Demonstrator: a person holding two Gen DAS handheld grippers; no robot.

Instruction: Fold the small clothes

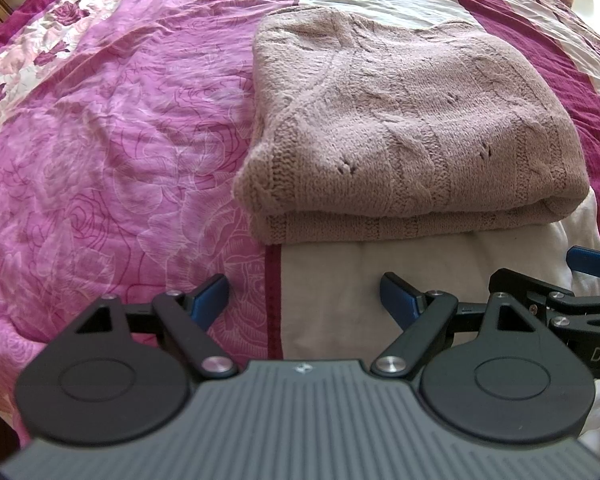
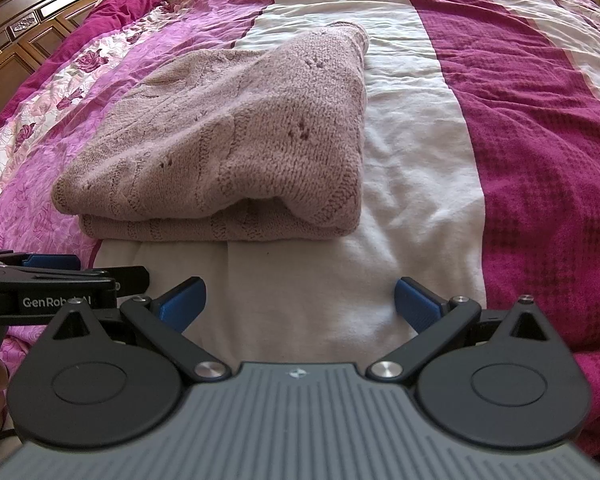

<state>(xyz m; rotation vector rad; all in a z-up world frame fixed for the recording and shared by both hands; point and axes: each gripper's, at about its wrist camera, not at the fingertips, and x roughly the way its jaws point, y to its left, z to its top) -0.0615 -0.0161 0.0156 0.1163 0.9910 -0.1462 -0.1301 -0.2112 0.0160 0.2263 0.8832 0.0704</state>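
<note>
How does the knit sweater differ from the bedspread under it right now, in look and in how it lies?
The knit sweater is one plain dusty pink; the bedspread runs in floral pink, cream and magenta stripes. The sweater is thick ribbed knit with small eyelet holes; the bedspread is thin and wrinkled. The sweater lies folded in stacked layers; the bedspread is spread out flat. Neither is touched by the left gripper or right gripper, both open.

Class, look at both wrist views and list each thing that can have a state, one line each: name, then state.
Sweater: folded, lying flat on the bed, untouched by either gripper.
Bedspread: spread over the bed, wrinkled.
Left gripper: open, empty, short of the sweater.
Right gripper: open, empty, short of the sweater.
</note>
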